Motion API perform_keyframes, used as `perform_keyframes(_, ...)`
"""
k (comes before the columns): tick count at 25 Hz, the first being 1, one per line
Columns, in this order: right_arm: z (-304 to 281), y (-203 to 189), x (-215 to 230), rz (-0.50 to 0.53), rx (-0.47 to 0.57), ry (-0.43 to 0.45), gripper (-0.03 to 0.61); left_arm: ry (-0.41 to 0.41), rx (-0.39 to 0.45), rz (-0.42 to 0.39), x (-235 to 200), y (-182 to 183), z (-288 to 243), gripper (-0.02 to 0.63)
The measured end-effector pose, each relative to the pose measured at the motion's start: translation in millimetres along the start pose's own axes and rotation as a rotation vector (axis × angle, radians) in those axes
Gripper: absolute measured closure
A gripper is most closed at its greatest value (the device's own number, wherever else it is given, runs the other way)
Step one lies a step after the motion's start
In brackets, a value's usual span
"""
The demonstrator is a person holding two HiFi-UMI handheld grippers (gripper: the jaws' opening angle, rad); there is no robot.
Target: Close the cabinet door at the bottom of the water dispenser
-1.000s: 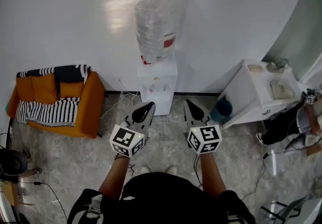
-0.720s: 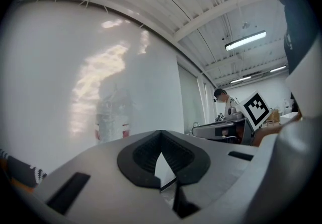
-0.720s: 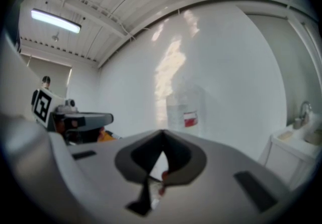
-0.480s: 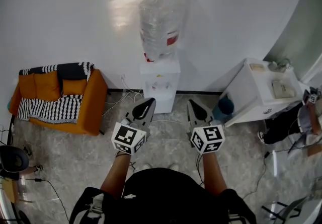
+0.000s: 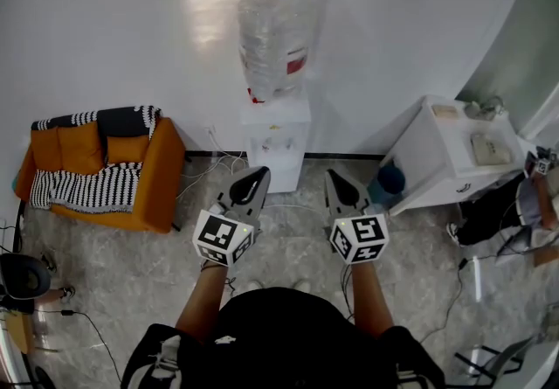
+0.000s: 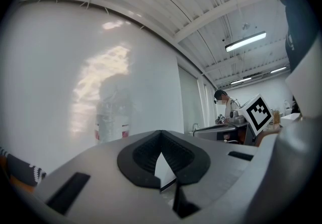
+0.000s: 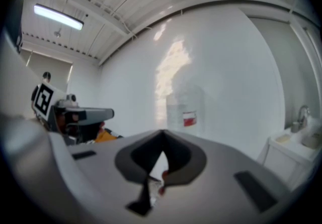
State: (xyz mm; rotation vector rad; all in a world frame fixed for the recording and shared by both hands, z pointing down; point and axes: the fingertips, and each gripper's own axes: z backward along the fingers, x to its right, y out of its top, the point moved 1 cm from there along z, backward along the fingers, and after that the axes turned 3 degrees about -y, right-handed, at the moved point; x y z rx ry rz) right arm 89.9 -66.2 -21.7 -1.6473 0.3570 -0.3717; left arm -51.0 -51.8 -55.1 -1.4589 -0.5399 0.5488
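The door (image 5: pixel 284 176) is the low front part of the dispenser (image 5: pixel 275 127). It lies straight ahead of the fingers, between the tips of the two grippers and a little beyond them. From this steep angle I cannot tell if it is fully shut. The dispenser stands against the white wall (image 5: pixel 105 20) and carries a big clear bottle (image 5: pixel 273 29) with a red label.

The left gripper (image 5: pixel 259 174) points level at the left side of the dispenser. Its fingers (image 6: pixel 141 153) are clenched tip to tip, with nothing between them. The right gripper (image 5: pixel 333 177) points at the right side, and its fingers are also pressed together and empty. Neither gripper touches the dispenser.

Under the fingers is the grey floor (image 5: pixel 288 225). Left of the left fingers, some cables (image 5: pixel 203 173) lie on it, and further left stands an orange sofa (image 5: pixel 155 177) with a striped blanket (image 5: pixel 83 191). Just right of the right fingers there is a blue round thing (image 5: pixel 389 179), beside a white table (image 5: pixel 437 160).
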Motion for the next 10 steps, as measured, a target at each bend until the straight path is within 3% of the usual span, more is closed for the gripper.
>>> perform_keyframes(10,-2.9,-2.5,-3.2,-0.009,0.001,0.008,0.545,0.008,-0.017,-0.001,-3.5,-4.5,-1.5,0.603)
